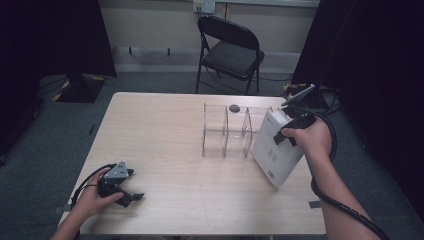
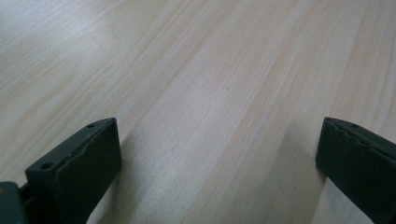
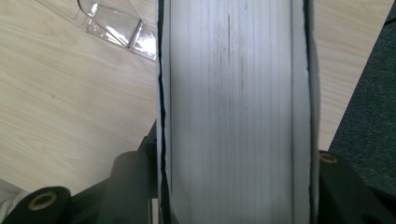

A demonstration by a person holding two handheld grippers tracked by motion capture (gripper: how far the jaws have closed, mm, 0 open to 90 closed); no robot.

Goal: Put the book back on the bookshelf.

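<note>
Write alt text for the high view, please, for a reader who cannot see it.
The right gripper holds a white book tilted above a wooden table, beside a clear plastic organizer. The left gripper rests open near the table's front left corner.

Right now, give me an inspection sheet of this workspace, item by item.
Surface: light wooden table, bare over most of its top.
Job's things: white book held tilted beside the clear divided organizer, which stands upright on the table with a small dark round thing at its far edge.
Clutter: nothing seen.
Grippers: right gripper clamps the book, jaws on both covers; left gripper rests low at the near left corner, jaws wide apart with only table between them.
Cables: a black cable trails along the right forearm; another loops by the left hand.
Surroundings: black folding chair, dark curtains, grey carpet.
</note>
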